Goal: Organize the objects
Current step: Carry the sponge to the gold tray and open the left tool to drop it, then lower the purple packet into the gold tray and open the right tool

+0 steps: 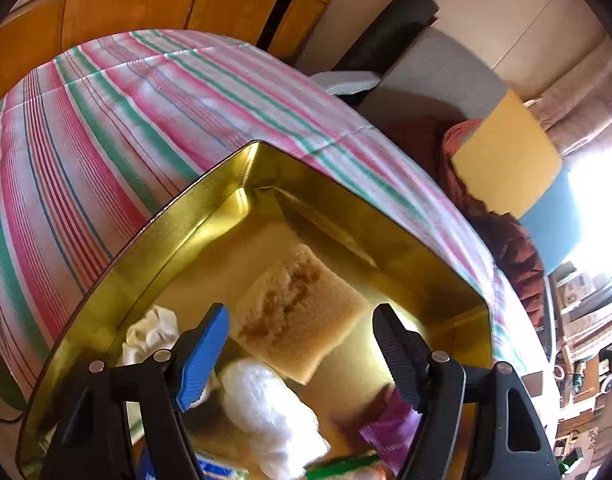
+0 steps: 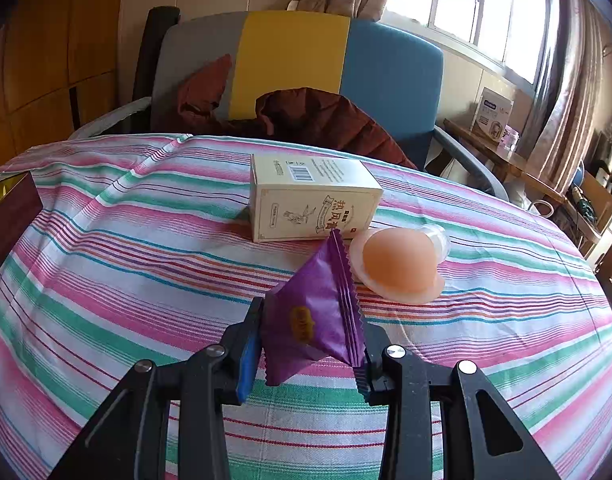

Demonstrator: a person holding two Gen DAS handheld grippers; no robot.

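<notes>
In the left wrist view my left gripper [image 1: 298,320] hangs open over a gold tin [image 1: 178,216], with nothing between its fingers. Inside the tin lie a beige spongy slab [image 1: 306,292], a white wrapped lump [image 1: 266,404], a small white crumpled piece [image 1: 150,332], a purple packet [image 1: 389,432] and a green-edged packet [image 1: 345,464]. In the right wrist view my right gripper [image 2: 311,320] is shut on a purple snack packet [image 2: 317,312], held just above the striped cloth. Beyond it lie a cream carton [image 2: 309,204] and an orange jelly cup [image 2: 397,264].
A striped cloth [image 2: 146,248] covers the table. The tin's dark outer side [image 2: 6,216] shows at the far left of the right wrist view. A grey, yellow and blue chair [image 2: 385,76] with a brown jacket [image 2: 313,116] stands behind the table's far edge.
</notes>
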